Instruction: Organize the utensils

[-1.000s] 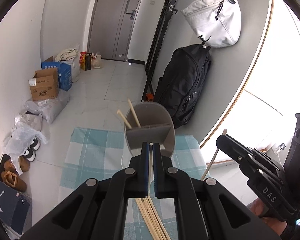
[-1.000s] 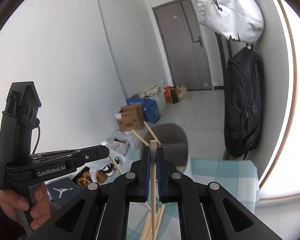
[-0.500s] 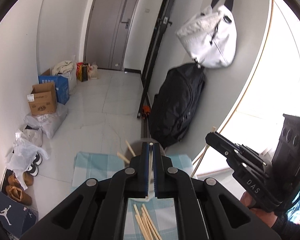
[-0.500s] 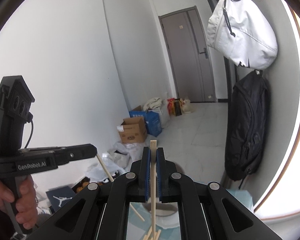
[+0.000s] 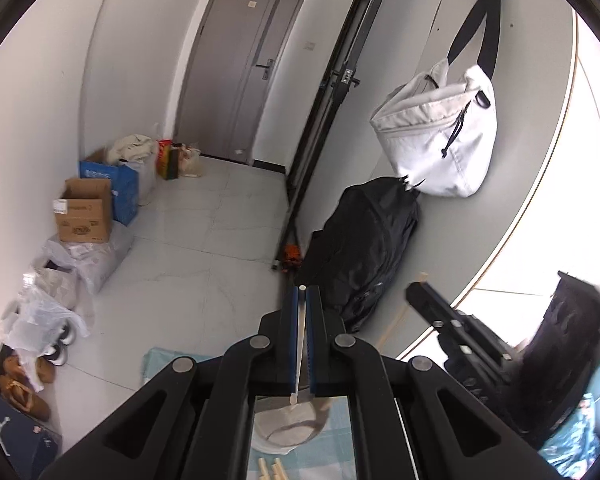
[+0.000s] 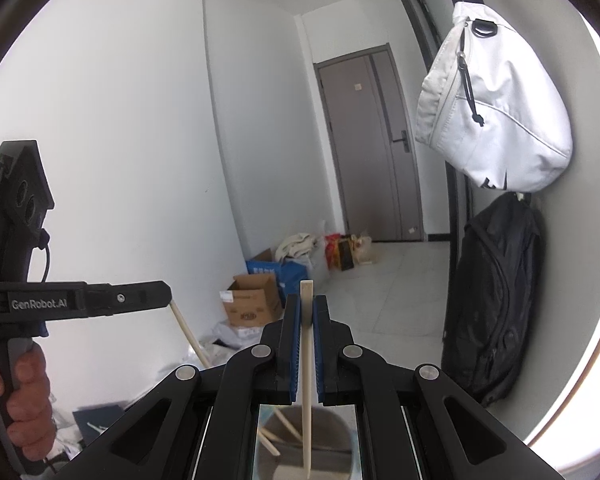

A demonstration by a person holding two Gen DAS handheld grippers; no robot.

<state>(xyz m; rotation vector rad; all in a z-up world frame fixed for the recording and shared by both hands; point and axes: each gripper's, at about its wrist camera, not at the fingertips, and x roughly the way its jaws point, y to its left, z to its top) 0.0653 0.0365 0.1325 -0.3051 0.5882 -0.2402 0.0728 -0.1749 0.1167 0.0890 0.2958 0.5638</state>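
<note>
Both grippers clamp one chopstick each above the grey utensil holder.

The left gripper has its blue-padded fingers closed on a pale chopstick whose lower tip hangs over the utensil holder on the checked tablecloth. More loose chopsticks lie on the cloth at its near edge. The right gripper pinches its own chopstick upright, tip down into the holder, where two others lean. A white bag hangs above a black backpack.
</note>
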